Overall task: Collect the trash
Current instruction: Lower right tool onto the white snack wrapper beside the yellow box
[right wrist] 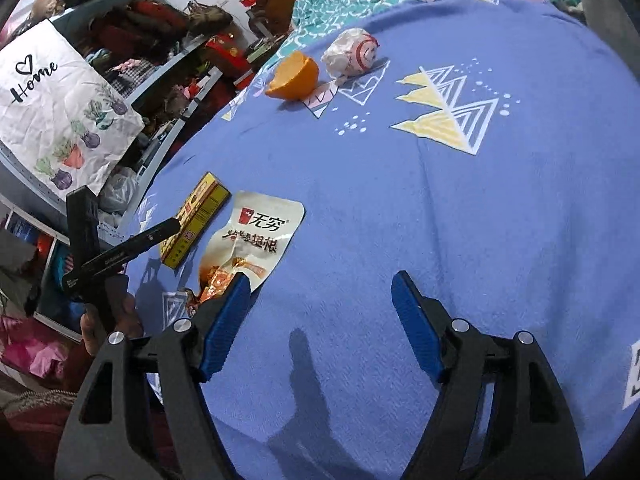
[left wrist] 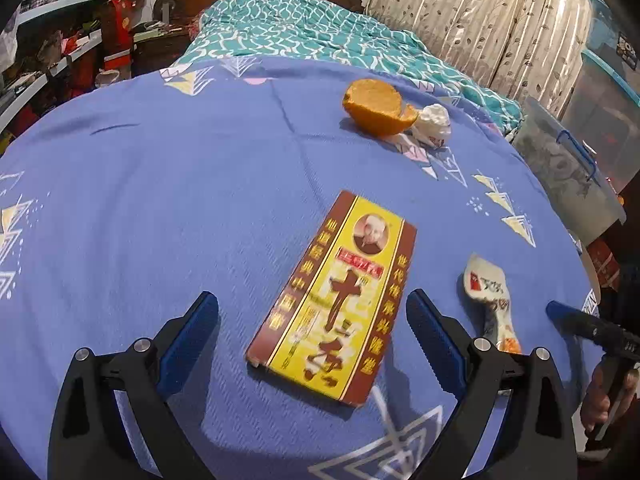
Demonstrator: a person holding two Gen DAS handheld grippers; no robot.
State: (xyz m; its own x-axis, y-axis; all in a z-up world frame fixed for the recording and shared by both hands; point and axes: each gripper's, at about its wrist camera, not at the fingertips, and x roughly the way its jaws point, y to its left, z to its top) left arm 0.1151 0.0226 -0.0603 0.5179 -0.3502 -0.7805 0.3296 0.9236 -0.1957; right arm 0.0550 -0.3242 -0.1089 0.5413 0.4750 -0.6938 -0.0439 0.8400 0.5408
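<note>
Four pieces of trash lie on the blue bedspread (left wrist: 160,208), and the yellow and brown box (left wrist: 334,298) serves as the landmark for all of them. Flat on its broad face, this box sits between the spread blue pads of the left hand-held gripper (left wrist: 312,316), whose jaws stand wide apart and grip nothing; whether the pads touch the cloth cannot be told. Just to the right of the box lies a torn snack wrapper (left wrist: 490,300), white with red and orange print, flattened against the bedspread. Well beyond the box, toward the head of the bed, an orange peel (left wrist: 376,108) rests like a hollow cup, and a crumpled white wrapper (left wrist: 434,124) touches or nearly touches the peel on its right side.

From the right wrist view the same box (right wrist: 196,220) appears on edge-on perspective left of the snack wrapper (right wrist: 252,240). The right hand-held gripper (right wrist: 320,296) hovers over bare bedspread to the right of the box, jaws open and empty, its left pad overlapping the lower corner of the snack wrapper in the view. Farther up from the box sit the orange peel (right wrist: 294,76) and the crumpled wrapper (right wrist: 350,56), which shows a red smiley face.
</note>
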